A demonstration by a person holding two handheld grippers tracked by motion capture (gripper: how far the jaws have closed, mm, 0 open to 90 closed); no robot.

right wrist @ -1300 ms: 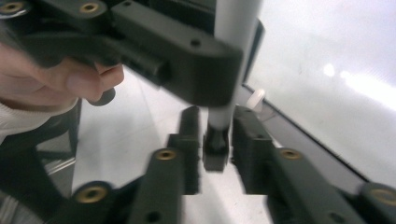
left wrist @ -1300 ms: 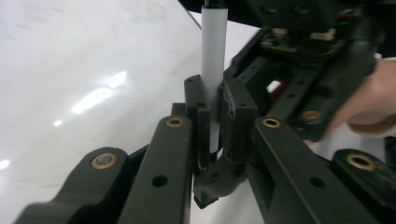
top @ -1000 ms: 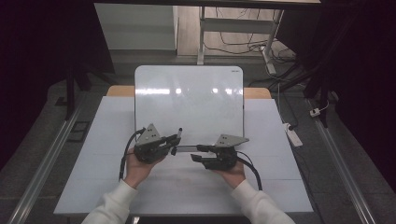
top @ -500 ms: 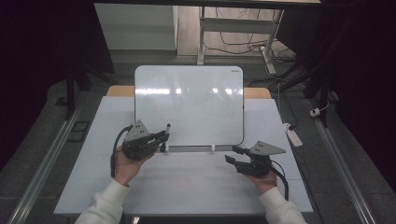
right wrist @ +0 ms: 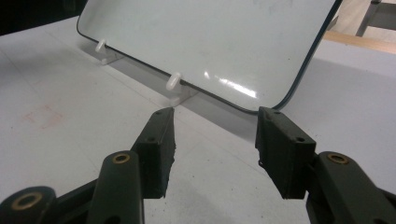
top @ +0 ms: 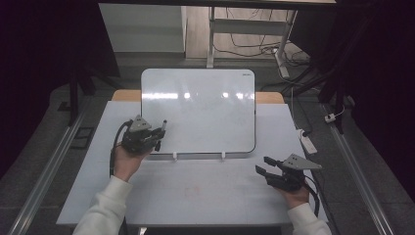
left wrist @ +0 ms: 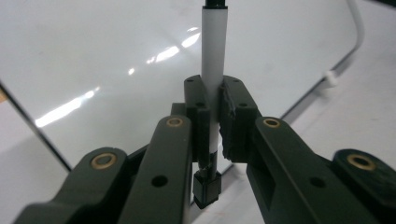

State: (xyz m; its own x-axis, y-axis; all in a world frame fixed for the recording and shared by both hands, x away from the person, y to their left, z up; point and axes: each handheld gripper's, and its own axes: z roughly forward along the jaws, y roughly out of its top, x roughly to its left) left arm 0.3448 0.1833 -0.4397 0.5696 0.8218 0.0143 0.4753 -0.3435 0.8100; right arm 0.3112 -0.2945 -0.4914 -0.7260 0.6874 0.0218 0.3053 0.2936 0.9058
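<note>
Glossy whiteboard (top: 198, 111); left hand-held gripper (top: 157, 133) clamps slim white marker (left wrist: 214, 70), right hand-held gripper (top: 261, 165) agape, empty.

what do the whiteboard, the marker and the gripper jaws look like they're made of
Whiteboard: a glossy white sheet, likely coated metal or melamine; it mirrors the ceiling lights and has a thin dark rim. Marker: smooth matt white barrel, probably plastic, with black ends. Left gripper jaws: matt black moulded plastic by the look, with brass-coloured inserts; the pads seem rough, perhaps rubber or foam.

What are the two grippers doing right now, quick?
Left gripper: shut on the marker.
Right gripper: open, nothing between its fingers.
</note>
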